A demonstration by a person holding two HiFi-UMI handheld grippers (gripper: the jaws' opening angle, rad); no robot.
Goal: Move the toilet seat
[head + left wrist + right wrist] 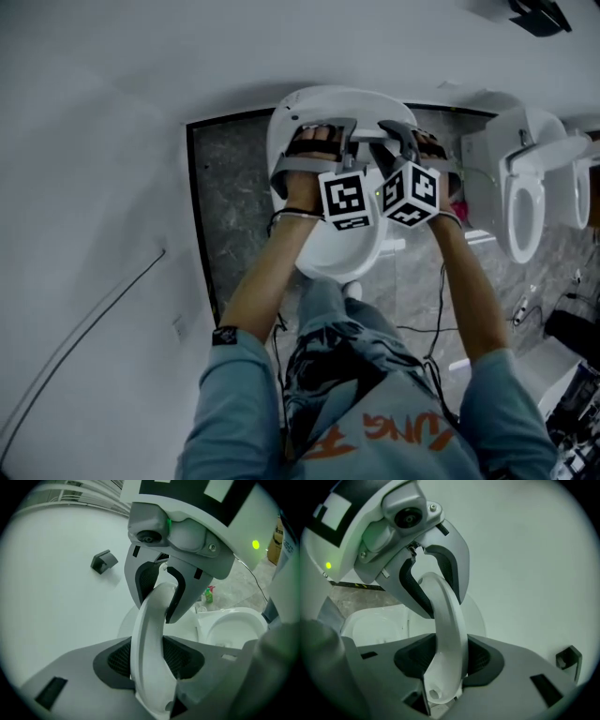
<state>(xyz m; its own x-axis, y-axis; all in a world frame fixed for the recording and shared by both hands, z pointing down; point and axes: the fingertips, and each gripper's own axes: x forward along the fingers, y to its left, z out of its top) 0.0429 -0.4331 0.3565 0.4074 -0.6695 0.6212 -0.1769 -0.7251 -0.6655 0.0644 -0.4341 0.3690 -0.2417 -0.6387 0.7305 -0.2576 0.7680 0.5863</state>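
Note:
The white toilet seat [291,117] stands raised on edge above the toilet bowl [342,253], close to the white wall. Both grippers reach to its top rim side by side, the left gripper [328,125] beside the right gripper [398,127]. In the left gripper view the seat rim [150,620] runs between my left gripper's jaws [150,660], with dark pad showing on both sides of it. The right gripper view shows the same rim [447,616] between my right gripper's jaws [445,660], the pads also apart from it. Each gripper sees the other straddling the rim opposite.
A second toilet [525,202] with its seat up stands to the right. Cables [525,309] lie on the grey stone floor. A green bottle [208,595] sits on the floor beyond the bowl [232,627]. A small black fixture [104,560] is on the wall.

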